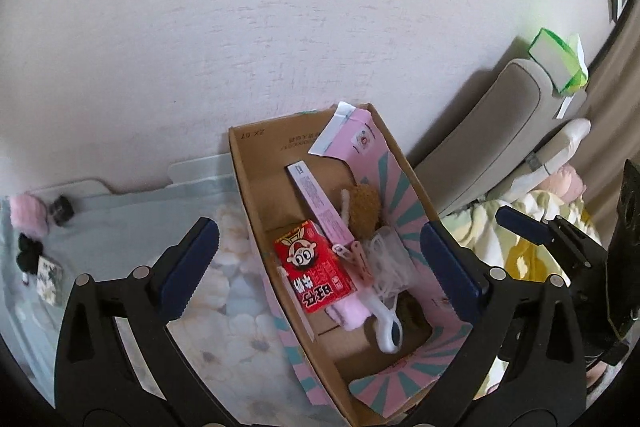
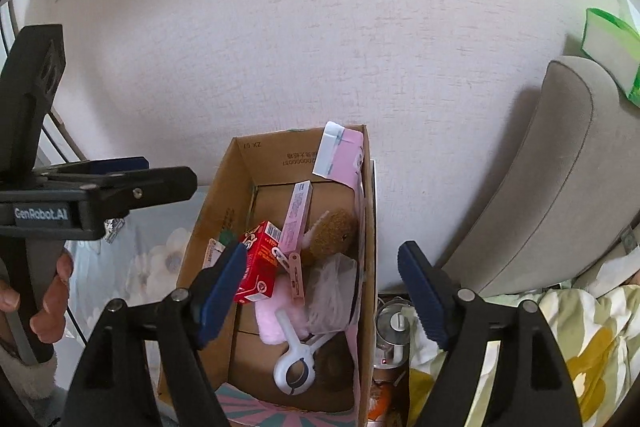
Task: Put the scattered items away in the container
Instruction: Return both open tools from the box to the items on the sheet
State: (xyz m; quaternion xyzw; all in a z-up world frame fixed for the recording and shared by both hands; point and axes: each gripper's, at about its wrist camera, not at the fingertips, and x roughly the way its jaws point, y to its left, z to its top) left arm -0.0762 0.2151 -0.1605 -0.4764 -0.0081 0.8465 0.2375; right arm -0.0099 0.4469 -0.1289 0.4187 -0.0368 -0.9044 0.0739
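Both tools hang over an open cardboard box [image 1: 256, 183] that stands against the pale wall [image 1: 240, 27]. The left hand-held gripper [image 1: 320, 263] has its blue-padded fingers [image 1: 188, 267] spread wide with nothing between them, one on each side of the box as that camera sees it. The right hand-held gripper [image 2: 324, 295] is just as wide and just as empty; its left finger [image 2: 222, 293] overlaps the red carton in that view, though whether it touches I cannot tell.

Inside the box lies a jumble. A red carton [image 1: 314, 267] with a cartoon face sits near the middle, and a long pink box [image 1: 318, 205] slants beside it toward the far end. Next to that is a brown plush toy [image 1: 362, 211], with a peach clothespeg [image 1: 356, 259] and a crumpled clear bag [image 1: 386, 259] close by. A pink fluffy item [image 1: 352, 315] lies under the carton's near end, and a white ring-handled tool [image 1: 388, 331] rests on the box floor. A pink printed flap [image 1: 360, 135] leans up at the far right corner.

Left of the box, on the floral bed cover [image 1: 224, 327], a few things are well apart from it: a pink pompom [image 1: 26, 215], a small dark jar [image 1: 62, 211], a black hair tie [image 1: 28, 255] and a little printed packet [image 1: 50, 277].

To the right stand a grey headboard [image 2: 560, 187] and a green tissue pack [image 2: 608, 47] on top of it. In the right camera, a hand [image 2: 48, 303] grips the left tool's handle.
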